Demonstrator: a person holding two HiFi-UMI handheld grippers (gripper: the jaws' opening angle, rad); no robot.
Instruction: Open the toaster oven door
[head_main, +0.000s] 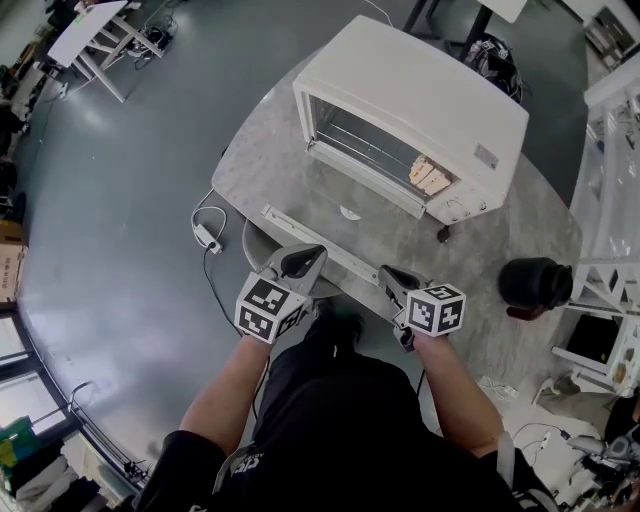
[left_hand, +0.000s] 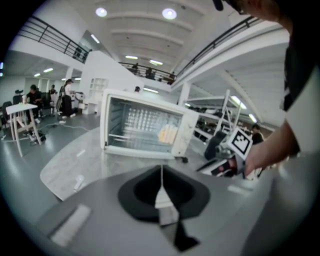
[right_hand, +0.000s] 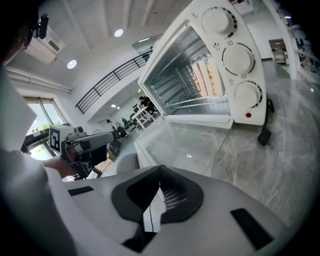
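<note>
The white toaster oven (head_main: 420, 100) stands on the round marble table (head_main: 260, 160). Its glass door (head_main: 345, 235) lies swung down flat, the long handle bar (head_main: 320, 245) toward me. Toast (head_main: 430, 177) shows inside on the rack. My left gripper (head_main: 300, 262) hovers at the table's near edge, just short of the handle's left part, its jaws shut with nothing between them. My right gripper (head_main: 392, 278) sits by the handle's right end, jaws also together and empty. In the left gripper view the oven (left_hand: 145, 127) is ahead of the shut jaws (left_hand: 161, 170). The right gripper view shows the door glass (right_hand: 195, 145) just beyond its jaws (right_hand: 160, 187).
A black rounded object (head_main: 535, 283) sits at the table's right edge beside a white rack (head_main: 610, 200). A white cable with a plug (head_main: 208, 237) lies on the grey floor left of the table. A white table (head_main: 95, 30) stands far back left.
</note>
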